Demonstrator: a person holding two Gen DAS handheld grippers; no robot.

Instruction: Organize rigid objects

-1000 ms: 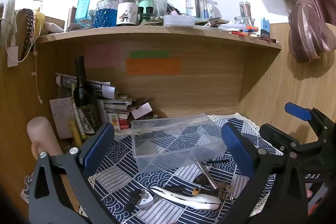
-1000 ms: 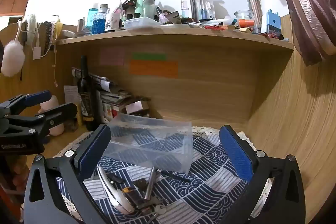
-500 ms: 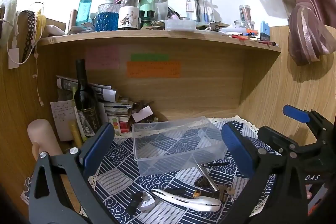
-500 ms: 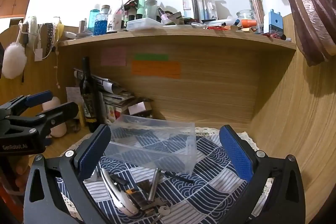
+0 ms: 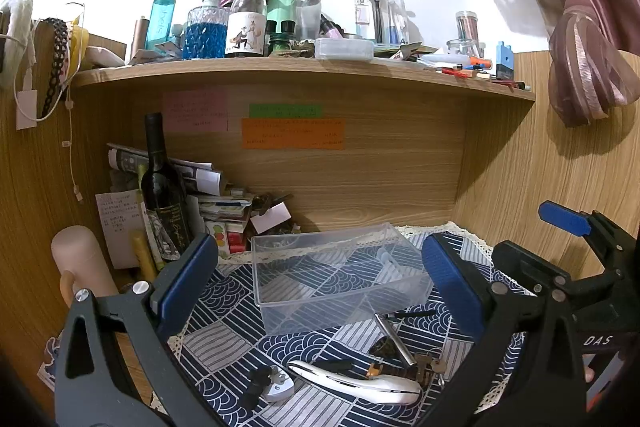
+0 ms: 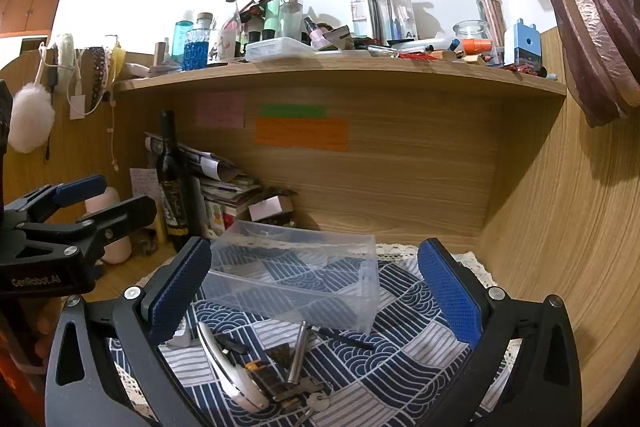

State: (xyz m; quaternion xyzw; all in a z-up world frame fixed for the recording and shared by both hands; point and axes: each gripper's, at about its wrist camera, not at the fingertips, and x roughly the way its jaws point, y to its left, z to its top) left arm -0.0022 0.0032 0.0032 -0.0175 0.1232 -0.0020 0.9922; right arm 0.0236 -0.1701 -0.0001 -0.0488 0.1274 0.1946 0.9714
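Note:
A clear plastic divided box (image 5: 340,277) sits empty on a blue patterned cloth (image 5: 224,339); it also shows in the right wrist view (image 6: 296,279). In front of it lies a small pile: a white curved tool (image 5: 356,381), a metal rod (image 5: 394,339), keys (image 5: 430,367), a black pen (image 5: 412,314) and a small silver piece (image 5: 276,383). The same pile shows in the right wrist view, with the white tool (image 6: 228,371) and rod (image 6: 298,353). My left gripper (image 5: 320,283) is open above the box. My right gripper (image 6: 312,291) is open above the pile. Both are empty.
A dark wine bottle (image 5: 162,195), stacked papers and boxes (image 5: 224,211) and a pink cylinder (image 5: 80,263) crowd the back left. A wooden shelf (image 5: 304,71) overhead carries several bottles. Wooden walls close in the back and right. A curtain (image 5: 580,67) hangs at right.
Both views have drifted slightly; the box and pile sit a little lower in frame. Nothing on the cloth has moved and both grippers remain open.

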